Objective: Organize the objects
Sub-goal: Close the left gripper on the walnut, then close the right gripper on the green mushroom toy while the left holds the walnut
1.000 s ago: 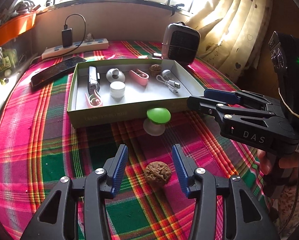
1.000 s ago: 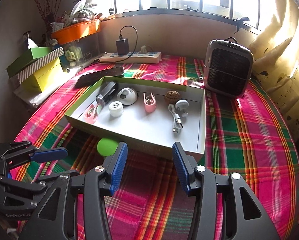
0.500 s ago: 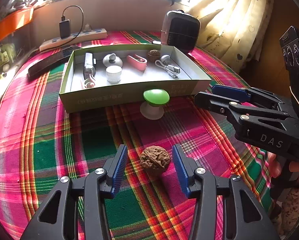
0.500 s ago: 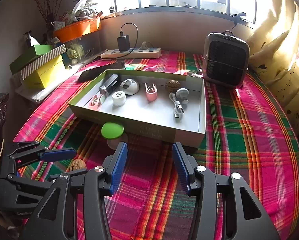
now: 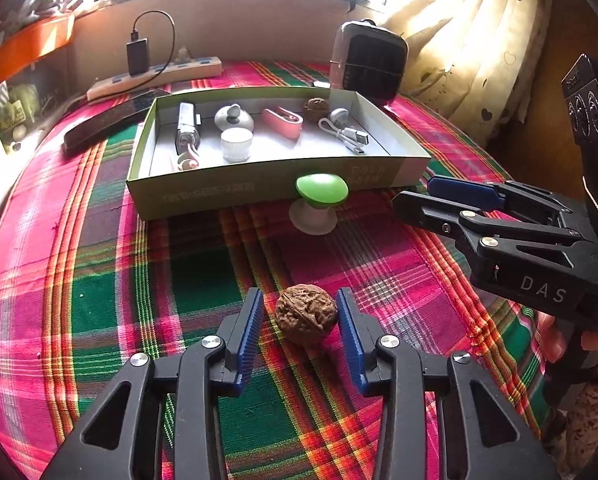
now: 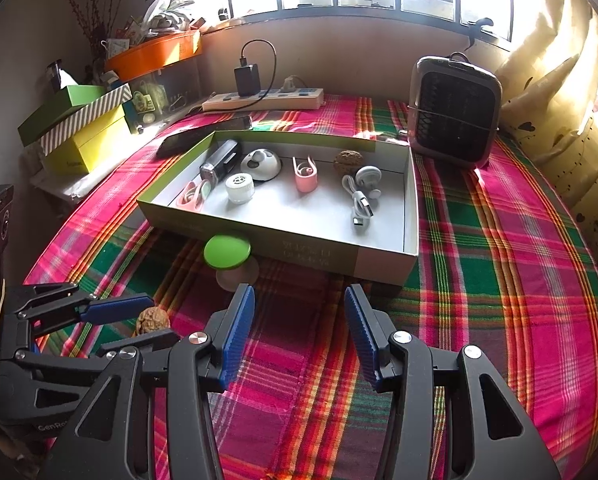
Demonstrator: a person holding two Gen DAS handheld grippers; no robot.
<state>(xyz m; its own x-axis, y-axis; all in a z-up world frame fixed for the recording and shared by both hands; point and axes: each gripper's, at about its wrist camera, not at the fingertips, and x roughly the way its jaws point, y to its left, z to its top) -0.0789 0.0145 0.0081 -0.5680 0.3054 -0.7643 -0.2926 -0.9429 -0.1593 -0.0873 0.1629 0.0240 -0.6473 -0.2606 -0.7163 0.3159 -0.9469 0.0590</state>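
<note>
Left gripper tilted down over the plaid cloth, jaws just narrowing round the walnut, slim gaps either side, not yet pinching, right gripper angled down, spread, empty, its holder's fingers half hidden behind it

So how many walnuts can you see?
2. One walnut lies on the cloth between the left tongs; the other walnut sits in the box, by its far wall.

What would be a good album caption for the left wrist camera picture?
The left gripper has just been closing around a walnut on the plaid cloth, short of the tray.
</note>
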